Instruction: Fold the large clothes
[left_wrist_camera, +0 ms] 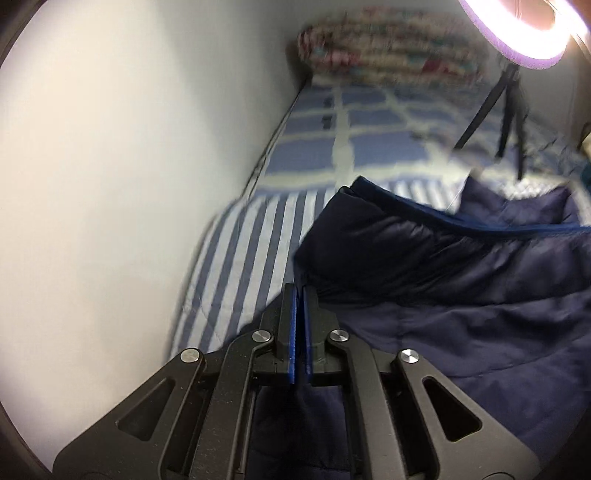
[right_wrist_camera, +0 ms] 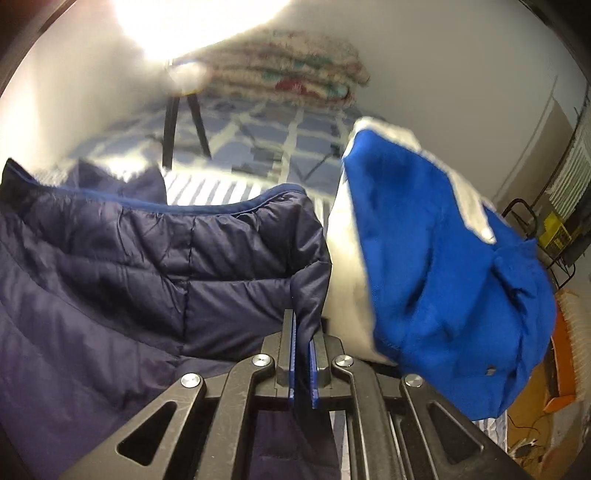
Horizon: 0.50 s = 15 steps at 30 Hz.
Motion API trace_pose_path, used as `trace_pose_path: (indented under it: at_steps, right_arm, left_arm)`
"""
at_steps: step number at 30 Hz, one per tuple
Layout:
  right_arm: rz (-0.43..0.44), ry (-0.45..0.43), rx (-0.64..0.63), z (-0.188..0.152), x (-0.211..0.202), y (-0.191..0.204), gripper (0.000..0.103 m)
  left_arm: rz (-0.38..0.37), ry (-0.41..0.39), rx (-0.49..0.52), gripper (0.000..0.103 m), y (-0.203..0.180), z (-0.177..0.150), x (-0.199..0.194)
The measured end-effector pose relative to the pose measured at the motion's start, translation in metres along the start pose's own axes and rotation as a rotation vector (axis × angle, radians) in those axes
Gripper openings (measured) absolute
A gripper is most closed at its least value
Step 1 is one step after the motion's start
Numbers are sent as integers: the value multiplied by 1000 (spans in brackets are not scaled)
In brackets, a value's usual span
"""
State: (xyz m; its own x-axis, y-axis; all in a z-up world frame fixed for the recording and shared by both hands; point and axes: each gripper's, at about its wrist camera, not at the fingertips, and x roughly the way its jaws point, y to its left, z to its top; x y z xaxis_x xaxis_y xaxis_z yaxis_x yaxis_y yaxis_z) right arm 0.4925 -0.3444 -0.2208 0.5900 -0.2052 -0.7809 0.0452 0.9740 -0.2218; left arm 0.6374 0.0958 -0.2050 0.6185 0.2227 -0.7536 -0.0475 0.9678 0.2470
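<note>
A dark navy quilted jacket (left_wrist_camera: 443,266) lies on a bed with a blue-and-white striped sheet (left_wrist_camera: 243,251). My left gripper (left_wrist_camera: 300,291) is shut on the jacket's left edge and holds it lifted, folded over toward the right. In the right wrist view the same navy jacket (right_wrist_camera: 147,266) fills the left and middle. My right gripper (right_wrist_camera: 303,325) is shut on the jacket's right edge, with navy fabric pinched between the blue pads. The part of the jacket under both grippers is hidden.
A bright blue and white garment (right_wrist_camera: 436,266) lies bunched right of the jacket. A folded patterned blanket (left_wrist_camera: 388,48) sits at the bed's far end. A tripod (left_wrist_camera: 506,110) with a ring light (left_wrist_camera: 517,33) stands on the bed. A white wall (left_wrist_camera: 129,184) runs along the left.
</note>
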Motion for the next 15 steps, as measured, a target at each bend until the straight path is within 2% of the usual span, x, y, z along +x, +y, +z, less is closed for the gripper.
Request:
trace_pose_path:
  at_steps: [1,3,4,5,7,9,11,13,15]
  right_arm:
    - [-4,20,-10,-3,7,2,3]
    - [-6,52,-18,-4,15,4,6]
    - [2,58,-16,-3,17,3,12]
    - [17,63,-9,-1,16,2,21]
    - [32,57,6,-1,10,0,32]
    - [39,25,17,-2,-6,-4,61]
    - [71,-17,50,-7,-27,-10,63]
    - [156,-34,100,-17,-48,-17,62]
    - [239,-59,136,-32,-73,-19,54]
  left_arm:
    - [21,26,2,4,-2,-4,9]
    - [54,40,-8,13,0,-6,14]
    - [66,39,-17,28,1,-6,13]
    - [82,25,-36,42,6,-5,8]
    - [86,-15,-64,44,16,0,-6]
    - [91,-81,-69,44,25,6,-33]
    - [43,-141,-54,44,25,7,-63]
    - [-66,-172,-15,44,14,-1,-98]
    - [-170,-186,34,44,-8,-18,-129]
